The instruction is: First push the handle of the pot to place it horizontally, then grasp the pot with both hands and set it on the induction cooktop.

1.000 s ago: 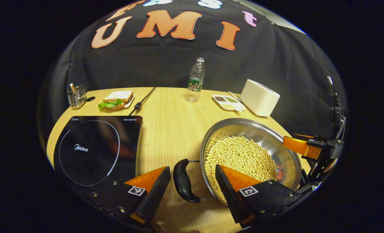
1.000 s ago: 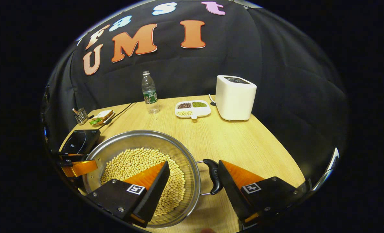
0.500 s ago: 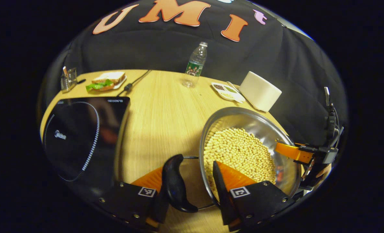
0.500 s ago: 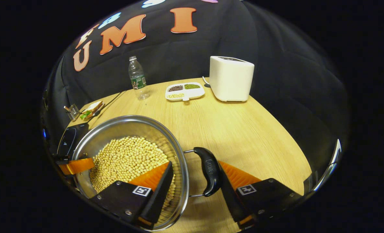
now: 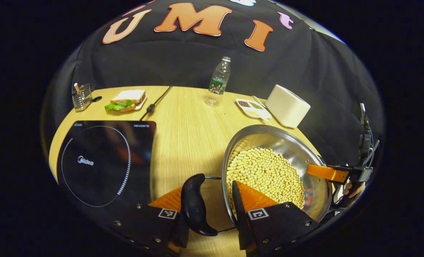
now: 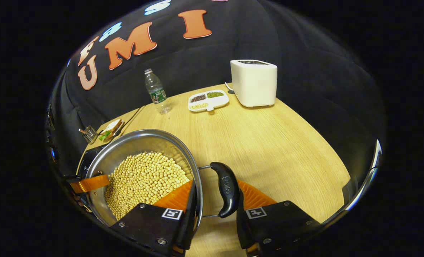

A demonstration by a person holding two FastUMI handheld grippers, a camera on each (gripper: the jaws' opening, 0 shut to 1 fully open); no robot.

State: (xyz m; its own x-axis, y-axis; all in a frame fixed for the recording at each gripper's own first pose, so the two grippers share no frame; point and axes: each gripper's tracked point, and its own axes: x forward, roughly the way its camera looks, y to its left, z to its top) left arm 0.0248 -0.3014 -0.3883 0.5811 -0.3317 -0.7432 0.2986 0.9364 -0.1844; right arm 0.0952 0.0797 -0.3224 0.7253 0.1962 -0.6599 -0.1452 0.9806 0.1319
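The steel pot (image 5: 279, 167), loaded with soybeans (image 5: 265, 171), is sitting on the wooden counter (image 5: 187, 132), well to the right of the induction cooktop (image 5: 105, 160), which is lying bare.

In the left gripper view, the left tool (image 5: 208, 210) is straddling the pot's rim: one finger is sitting outside the black left handle (image 5: 196, 205) and touching it, the other is reaching inside over the beans. The jaws are looking narrow but whether both are pressing firmly is hard to tell. In the right gripper view, the right tool (image 6: 215, 210) is doing the same at the black right handle (image 6: 226, 189), one finger inside the pot wall, the other just behind the handle grip.

Both handles are lying out flat from the rim, so the levelling step appears to be finished. The two-handed grasp looks to be just closing or barely complete. What is remaining, by my reading: lifting the pot evenly so no beans are spilling, carrying it leftward, and setting it down on the cooktop's ring.
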